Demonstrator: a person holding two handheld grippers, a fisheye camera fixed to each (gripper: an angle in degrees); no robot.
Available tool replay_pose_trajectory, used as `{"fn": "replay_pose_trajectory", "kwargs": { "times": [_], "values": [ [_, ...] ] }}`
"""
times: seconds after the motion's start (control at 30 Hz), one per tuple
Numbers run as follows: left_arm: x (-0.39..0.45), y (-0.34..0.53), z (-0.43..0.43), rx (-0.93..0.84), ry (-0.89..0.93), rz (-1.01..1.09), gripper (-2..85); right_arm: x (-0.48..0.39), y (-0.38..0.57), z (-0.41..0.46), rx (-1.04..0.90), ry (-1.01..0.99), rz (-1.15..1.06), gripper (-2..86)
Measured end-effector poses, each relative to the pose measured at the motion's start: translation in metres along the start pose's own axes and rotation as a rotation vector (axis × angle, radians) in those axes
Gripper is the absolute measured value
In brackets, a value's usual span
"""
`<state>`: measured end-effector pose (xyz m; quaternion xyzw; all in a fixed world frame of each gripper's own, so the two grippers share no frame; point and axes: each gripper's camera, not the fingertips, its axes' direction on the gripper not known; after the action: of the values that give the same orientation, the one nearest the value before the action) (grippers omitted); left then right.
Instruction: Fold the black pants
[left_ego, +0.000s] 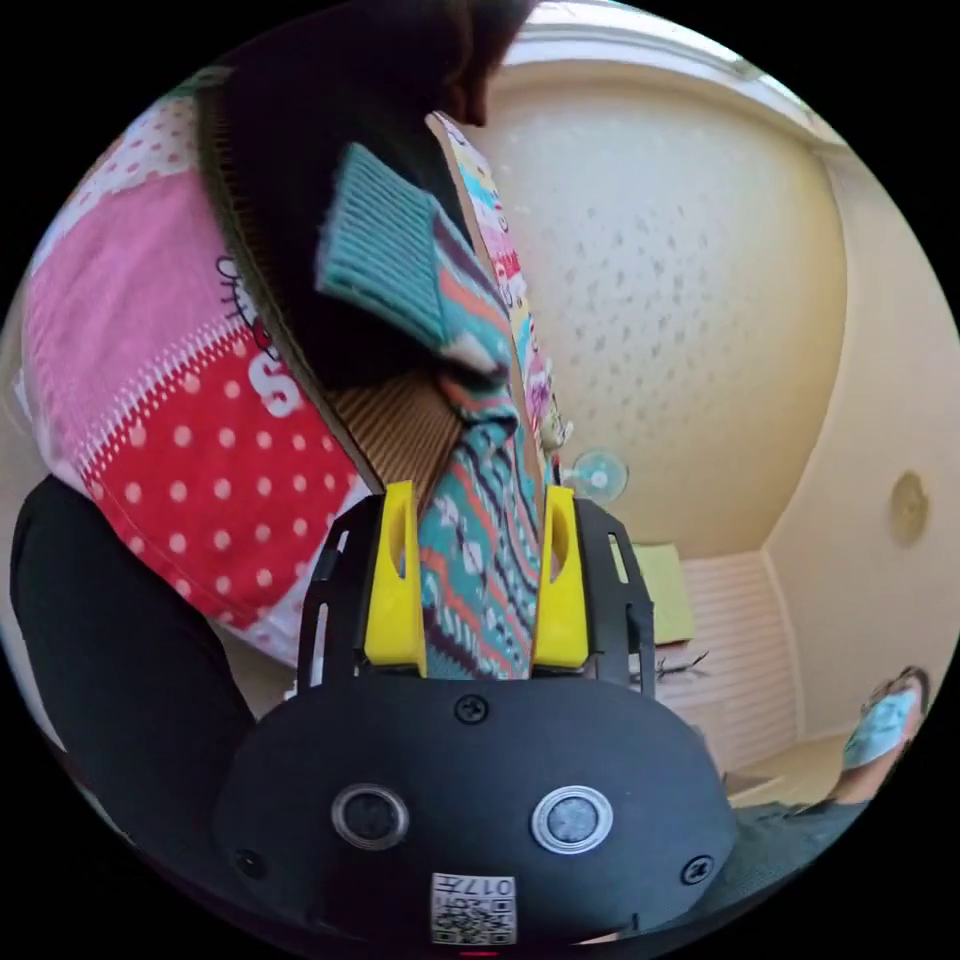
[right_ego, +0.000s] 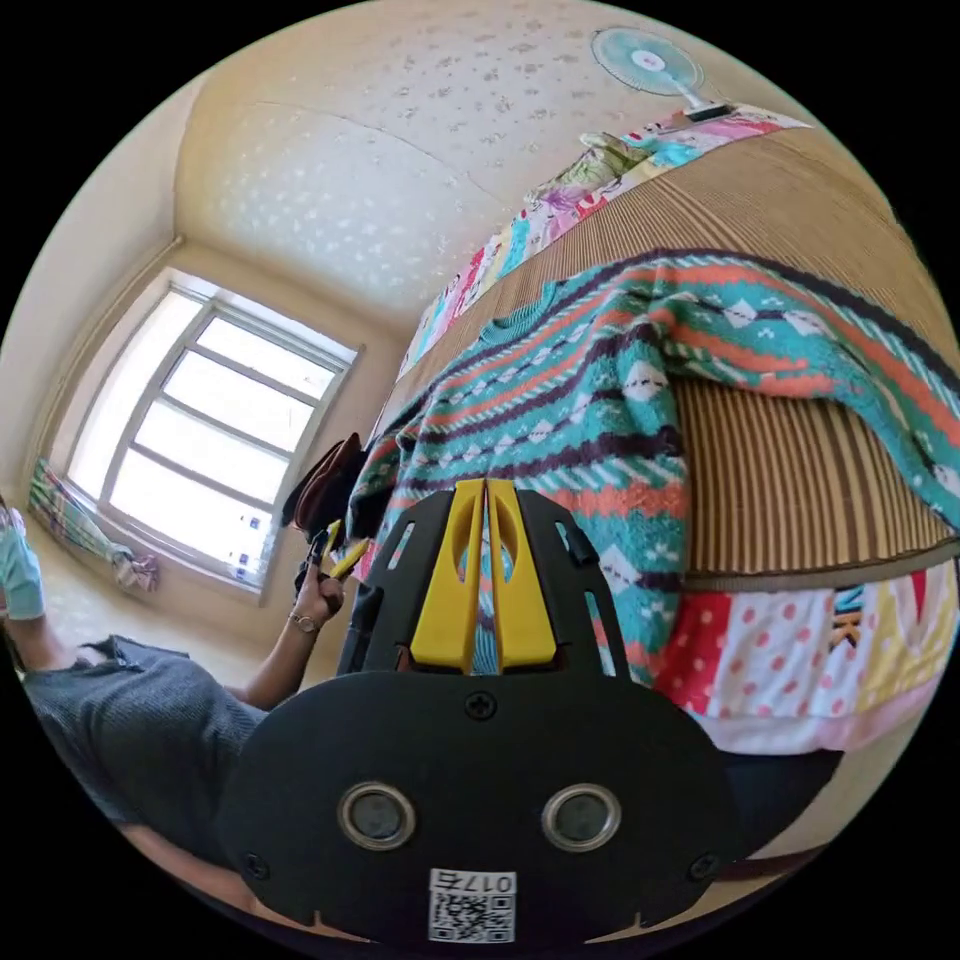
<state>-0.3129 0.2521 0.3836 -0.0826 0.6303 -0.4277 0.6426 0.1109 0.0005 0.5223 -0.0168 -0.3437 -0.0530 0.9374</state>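
So the thing actually being handled here is a knitted sweater (right_ego: 600, 400) in teal, orange and purple, spread over the brown woven mat (right_ego: 800, 480) on the bed (right_ego: 800, 660).

Right gripper view: the right gripper (right_ego: 485, 487) has its yellow fingers (right_ego: 445, 590) pinched almost together, with a thin strip of the sweater's edge squeezed between them. This view gives you most of the garment, neckline and all, draped over the mat and hanging over the side of the bed onto the polka-dot patchwork cover. It also catches the person in a grey top, whose hand (right_ego: 318, 598) holds the left gripper (right_ego: 335, 555) up by the far end of the sweater, plus a big bright window (right_ego: 210, 430) and a fan (right_ego: 645, 60).

Left gripper view is much closer in. The left gripper (left_ego: 478, 495) has its fingers (left_ego: 395, 585) standing well apart, and a bunched run of the sweater passes right between them. The fabric fills the gap, but I honestly can't tell if they're pressing on it or just sitting around it. Only here can you see a ribbed teal cuff (left_ego: 380, 245) lying on the mat.

As for the black pants (left_ego: 300, 150), my best guess is the dark bundle on the mat just under that cuff. In the right gripper view there's a dark lump at the far end of the bed, near the left gripper, probably the same thing, but it's too small to be sure.
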Motion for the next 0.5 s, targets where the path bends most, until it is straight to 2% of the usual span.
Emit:
{"fn": "replay_pose_trajectory", "kwargs": {
  "times": [0.17,0.23,0.27,0.37,0.5],
  "values": [
    [-0.006,-0.047,0.008,0.066,0.14,-0.102,11.8,0.035,-0.018,0.072,-0.086,-0.002,-0.035,0.4],
    [0.009,-0.056,0.011,0.113,0.195,-0.087,4.4,0.05,-0.007,0.1,-0.1,-0.031,-0.112,0.4],
    [0.017,-0.059,0.01,0.134,0.181,-0.069,4.3,0.055,-0.003,0.101,-0.084,-0.055,-0.125,0.5],
    [0.078,-0.077,0.008,0.197,0.069,0.087,4.0,0.082,0.006,0.096,-0.041,-0.188,-0.117,0.5],
    [0.205,-0.085,0.042,0.206,0.08,0.49,4.0,0.094,0.015,0.098,-0.05,-0.211,-0.143,0.4]
  ]
}}
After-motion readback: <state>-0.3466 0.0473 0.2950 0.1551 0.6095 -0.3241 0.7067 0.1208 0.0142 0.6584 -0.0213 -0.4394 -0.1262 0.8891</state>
